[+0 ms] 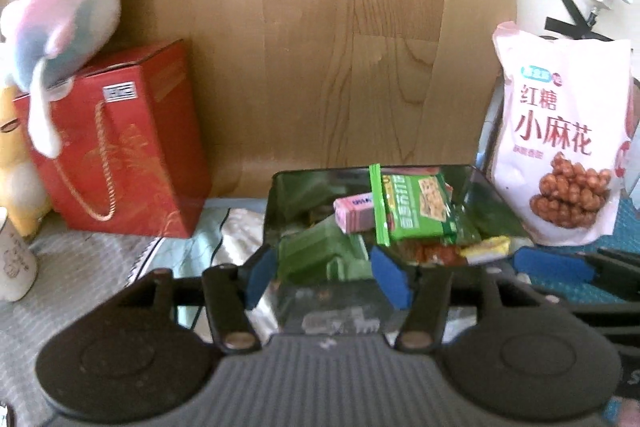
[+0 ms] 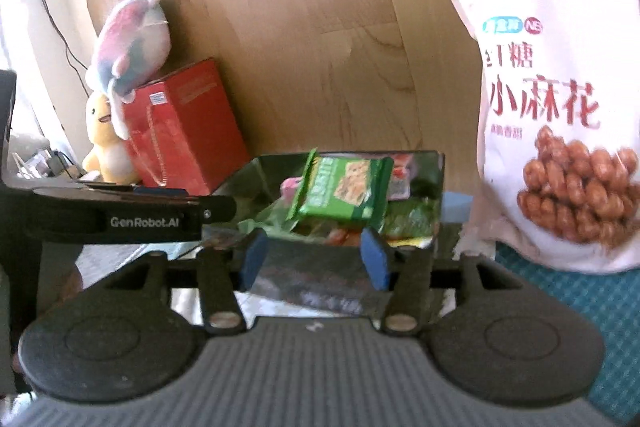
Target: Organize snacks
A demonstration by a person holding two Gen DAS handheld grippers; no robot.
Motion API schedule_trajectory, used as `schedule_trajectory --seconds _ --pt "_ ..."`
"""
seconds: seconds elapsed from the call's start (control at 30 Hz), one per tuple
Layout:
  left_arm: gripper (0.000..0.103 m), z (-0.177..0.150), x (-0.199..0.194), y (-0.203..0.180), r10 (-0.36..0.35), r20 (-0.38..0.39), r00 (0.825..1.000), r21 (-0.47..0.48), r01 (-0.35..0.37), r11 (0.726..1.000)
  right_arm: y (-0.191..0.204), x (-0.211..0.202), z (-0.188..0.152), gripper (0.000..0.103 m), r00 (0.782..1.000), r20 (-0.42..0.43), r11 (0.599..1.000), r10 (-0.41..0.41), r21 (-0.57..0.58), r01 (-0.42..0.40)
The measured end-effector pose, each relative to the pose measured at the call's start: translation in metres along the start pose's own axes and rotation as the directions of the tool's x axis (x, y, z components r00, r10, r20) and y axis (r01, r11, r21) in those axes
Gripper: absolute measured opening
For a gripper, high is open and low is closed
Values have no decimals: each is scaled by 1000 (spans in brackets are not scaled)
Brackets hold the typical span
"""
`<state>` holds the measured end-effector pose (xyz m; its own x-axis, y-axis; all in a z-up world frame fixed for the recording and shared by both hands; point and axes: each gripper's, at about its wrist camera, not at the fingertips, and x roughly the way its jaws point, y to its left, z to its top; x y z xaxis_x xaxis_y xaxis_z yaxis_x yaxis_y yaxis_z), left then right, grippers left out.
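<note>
Two handheld grippers face a shiny metal tray [image 1: 496,205] heaped with small snack packets, set on a cloth-covered table against a wood-grain panel. The left gripper [image 1: 326,273] hangs at the tray's near rim, blue pads parted about halfway with nothing clamped between them; the right gripper [image 2: 314,259] stands just beside it, likewise half open and empty. A green cracker packet [image 1: 416,207] lies on top of the pile, a pink packet [image 1: 354,213] to its left. A large white snack bag [image 1: 560,147] stands upright just right of the tray, outside it. Far left sits a red gift box [image 1: 120,143] under a plush toy [image 1: 60,11]. The sorting appears between picks: likely next, one gripper swings right to the standing bag, needing wider jaws.
</note>
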<state>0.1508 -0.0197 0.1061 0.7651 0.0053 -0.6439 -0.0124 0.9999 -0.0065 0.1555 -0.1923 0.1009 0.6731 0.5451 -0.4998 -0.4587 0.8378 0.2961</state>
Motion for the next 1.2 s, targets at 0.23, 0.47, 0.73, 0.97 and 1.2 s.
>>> schedule_trajectory --seconds 0.23,0.47,0.73,0.97,1.2 --pt "67 -30 -42 -2 0 34 999 4 0 1000 18 -32 -27 60 999 26 997 22 73 -24" --pt "82 -70 -86 2 0 73 997 -1 0 1000 37 -67 -66 80 998 62 985 13 170 -24" --pt "103 -117 -132 8 18 136 991 15 -20 1000 65 -109 -114 103 989 125 970 -74 240 42" --pt "103 -152 -158 -1 70 155 985 62 -81 995 83 -135 -151 103 984 118 948 -133 304 92" --pt "103 -176 -177 -14 130 200 971 96 -151 984 94 -155 -176 103 978 128 947 -165 297 121"
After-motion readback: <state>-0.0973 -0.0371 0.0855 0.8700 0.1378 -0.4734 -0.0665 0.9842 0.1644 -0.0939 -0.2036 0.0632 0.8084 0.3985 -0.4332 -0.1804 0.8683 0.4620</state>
